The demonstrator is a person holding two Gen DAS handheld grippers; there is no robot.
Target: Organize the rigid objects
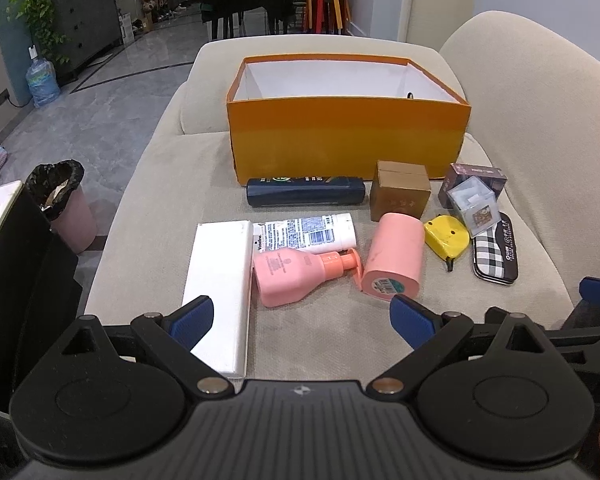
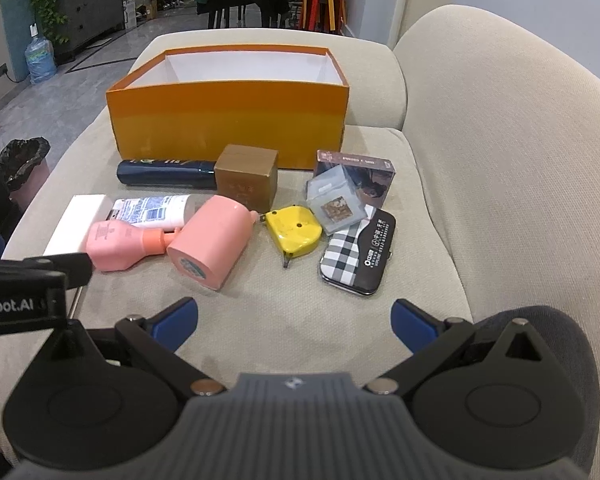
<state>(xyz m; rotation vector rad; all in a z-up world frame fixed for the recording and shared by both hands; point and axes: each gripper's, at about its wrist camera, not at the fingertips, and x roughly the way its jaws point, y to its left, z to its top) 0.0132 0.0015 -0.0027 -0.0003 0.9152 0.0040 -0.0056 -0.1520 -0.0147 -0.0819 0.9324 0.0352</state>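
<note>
An empty orange box (image 1: 348, 136) (image 2: 228, 124) stands at the back of a beige sofa seat. In front of it lie a dark blue bottle (image 1: 306, 192), a brown cube box (image 1: 400, 190), a white tube (image 1: 304, 232), a long white box (image 1: 220, 288), a pink pump bottle (image 1: 296, 270), a pink cylinder (image 2: 210, 240), a yellow tape measure (image 2: 296, 230), a clear cube (image 2: 334, 202), a purple box (image 2: 370, 176) and a checked case (image 2: 358, 254). My left gripper (image 1: 302, 322) is open, near the white box. My right gripper (image 2: 296, 324) is open, near the checked case.
The sofa backrest (image 2: 500, 160) rises on the right. A pink bin with a black bag (image 1: 62, 204) stands on the floor to the left. A dark cabinet with plants (image 1: 84, 24), a water jug (image 1: 42, 82) and stacked stools (image 1: 326, 4) are farther off.
</note>
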